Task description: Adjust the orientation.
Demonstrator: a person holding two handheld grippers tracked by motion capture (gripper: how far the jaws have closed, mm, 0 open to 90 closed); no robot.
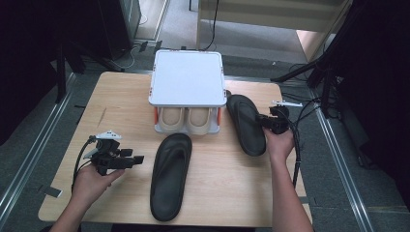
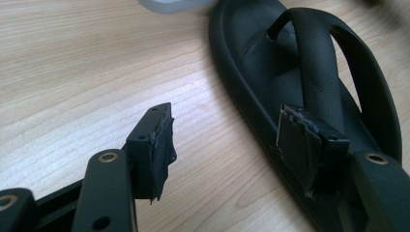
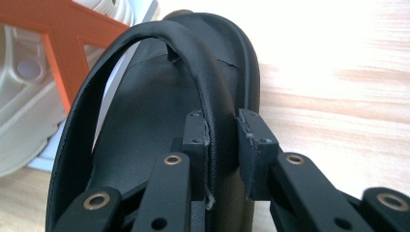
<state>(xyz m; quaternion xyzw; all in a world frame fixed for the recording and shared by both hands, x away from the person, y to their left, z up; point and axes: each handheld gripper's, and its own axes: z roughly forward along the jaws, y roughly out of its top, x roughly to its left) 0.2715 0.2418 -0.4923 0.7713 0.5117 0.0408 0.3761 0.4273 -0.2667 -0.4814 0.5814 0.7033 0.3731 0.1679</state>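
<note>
Right gripper (image 3: pixel 223 140) clamps the strap (image 3: pixel 203 82) of a black flip-flop (image 3: pixel 145 145) — pads pressed on either side of it. Sandal lies over the light wooden table (image 3: pixel 338 96). At left — an orange rack frame (image 3: pixel 63 43) with a beige shoe (image 3: pixel 21 111) inside.

In the high view, the flat white top of the orange-framed rack (image 1: pixel 187 77) covers most of the pair of beige moulded shoes (image 1: pixel 186 121) beneath it, so just their rounded ends show at the centre of the frame. The person's forearms are cut off by the bottom edge. In the left gripper view, the black flip-flop sandal near the left gripper (image 2: pixel 309 96) runs off the top and right edges, and its lower part lies behind the right-hand jaw. In the right gripper view, the black flip-flop sandal with the arched strap (image 3: pixel 145 125) is cut by the bottom edge, its sole partly behind the jaws, and the wooden tabletop (image 3: pixel 338 72) at upper right is washed out by glare.
</note>
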